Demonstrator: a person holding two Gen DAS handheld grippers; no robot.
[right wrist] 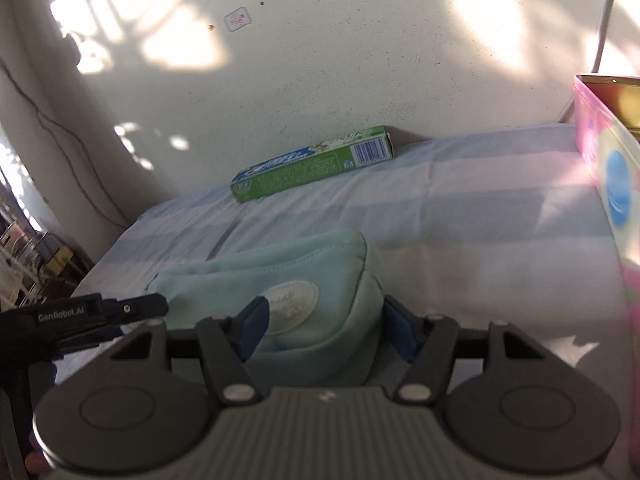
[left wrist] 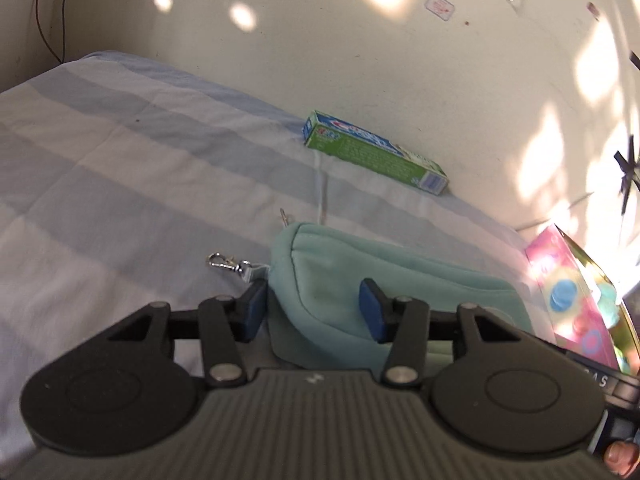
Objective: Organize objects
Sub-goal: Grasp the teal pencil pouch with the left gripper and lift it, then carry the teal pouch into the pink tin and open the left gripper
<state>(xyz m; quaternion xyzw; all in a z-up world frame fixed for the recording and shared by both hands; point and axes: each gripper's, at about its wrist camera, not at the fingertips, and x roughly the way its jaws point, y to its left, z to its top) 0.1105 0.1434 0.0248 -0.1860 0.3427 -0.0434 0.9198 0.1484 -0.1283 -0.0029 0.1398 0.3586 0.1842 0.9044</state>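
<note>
the mint-green pouch [right wrist: 288, 292] lies on the striped bedsheet [right wrist: 480, 200] in the lower middle of both views, with a metal clip [left wrist: 224, 262] at its end on the left of the left wrist view. the right gripper [right wrist: 324, 328] straddles the end with the round white patch [right wrist: 290, 300], blue pads on either flank; they look to be touching the fabric, though whether they are squeezing yet cannot be told. the left gripper [left wrist: 312, 310] is partly open around the opposite end, one pad beside the edge by the clip, the other over the soft top, apparently gripping nothing. the toothpaste box [right wrist: 312, 164] rests against the wall in the upper middle, well apart. the pink box [right wrist: 608, 184] stands open at the right edge and seems the likely place for the pouch. to do this well, close on the firm seam rather than loose cloth, lift both ends level so the pouch doesn't sag, and keep the clip from catching the sheet.
</note>
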